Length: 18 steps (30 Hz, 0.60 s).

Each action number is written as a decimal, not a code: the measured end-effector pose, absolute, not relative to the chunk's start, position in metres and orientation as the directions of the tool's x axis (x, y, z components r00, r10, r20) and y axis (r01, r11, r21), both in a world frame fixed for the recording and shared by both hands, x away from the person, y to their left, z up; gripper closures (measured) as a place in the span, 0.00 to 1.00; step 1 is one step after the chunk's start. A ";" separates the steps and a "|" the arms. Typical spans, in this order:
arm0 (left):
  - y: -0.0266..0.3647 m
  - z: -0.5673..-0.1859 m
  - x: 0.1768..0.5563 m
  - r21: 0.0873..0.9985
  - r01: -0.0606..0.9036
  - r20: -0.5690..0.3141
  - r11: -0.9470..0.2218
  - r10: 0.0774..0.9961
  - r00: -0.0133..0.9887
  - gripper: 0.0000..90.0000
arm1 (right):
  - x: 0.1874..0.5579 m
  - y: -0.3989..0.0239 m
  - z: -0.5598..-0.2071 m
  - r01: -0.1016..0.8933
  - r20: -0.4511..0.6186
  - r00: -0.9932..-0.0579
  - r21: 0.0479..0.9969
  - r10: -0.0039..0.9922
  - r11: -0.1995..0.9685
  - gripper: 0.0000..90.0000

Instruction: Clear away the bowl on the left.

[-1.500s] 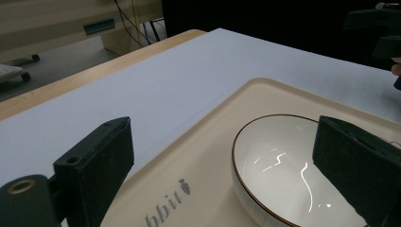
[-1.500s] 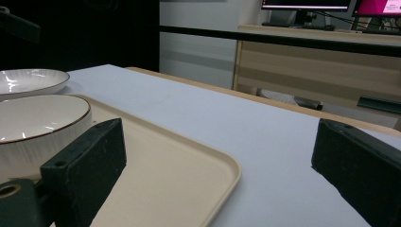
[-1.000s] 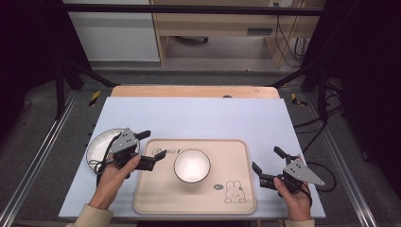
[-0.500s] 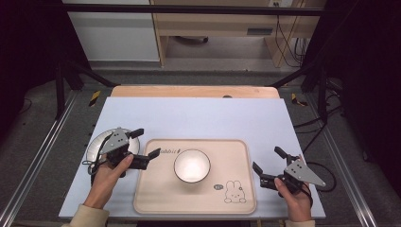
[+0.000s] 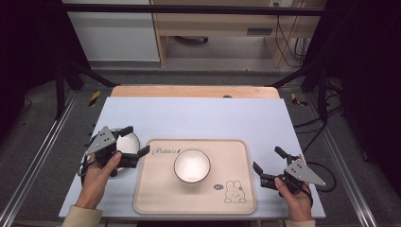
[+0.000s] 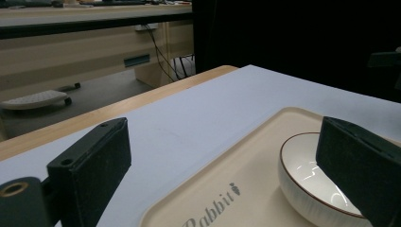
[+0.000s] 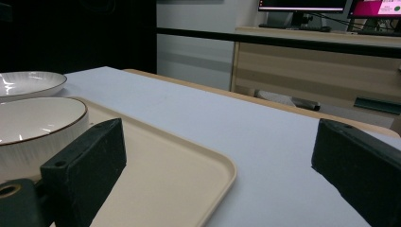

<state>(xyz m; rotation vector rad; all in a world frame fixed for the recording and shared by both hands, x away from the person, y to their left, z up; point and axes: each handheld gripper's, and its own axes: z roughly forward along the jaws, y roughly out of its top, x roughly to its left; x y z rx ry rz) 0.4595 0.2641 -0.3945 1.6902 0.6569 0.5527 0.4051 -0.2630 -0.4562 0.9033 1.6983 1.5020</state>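
White plate (image 5: 126, 144) on the pale blue surface (image 5: 208, 118) just left of the cream tray (image 5: 156, 198), left gripper (image 5: 134, 142) poised over it, jaws wide apart and empty, white bowl (image 5: 192, 165) mid-tray, right gripper (image 5: 267, 165) beside the tray's right edge, jaws wide, empty.

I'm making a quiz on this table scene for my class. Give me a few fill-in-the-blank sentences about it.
1. The white bowl stands on the beige ____.
2. The left gripper hovers over a white ____ beside the tray.
3. The jaws of the right gripper are ____.
4. The animal printed on the tray is a ____.

Missing words: tray; plate; open; rabbit
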 end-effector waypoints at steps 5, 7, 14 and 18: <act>0.276 -0.395 0.458 0.980 0.128 0.019 -0.156 0.703 0.711 0.05 | 0.405 -0.262 -0.456 0.059 -0.044 -0.524 0.994 0.851 0.088 0.05; 0.282 -0.396 0.458 0.979 0.130 0.021 -0.157 0.712 0.702 0.05 | 0.405 -0.262 -0.456 0.058 -0.046 -0.524 0.994 0.851 0.090 0.05; 0.298 -0.404 0.456 0.980 0.137 0.016 -0.145 0.741 0.672 0.05 | 0.405 -0.263 -0.456 0.059 -0.044 -0.522 0.994 0.852 0.088 0.05; 0.303 -0.408 0.456 0.979 0.140 0.017 -0.147 0.747 0.665 0.05 | 0.405 -0.263 -0.456 0.060 -0.045 -0.523 0.994 0.851 0.090 0.05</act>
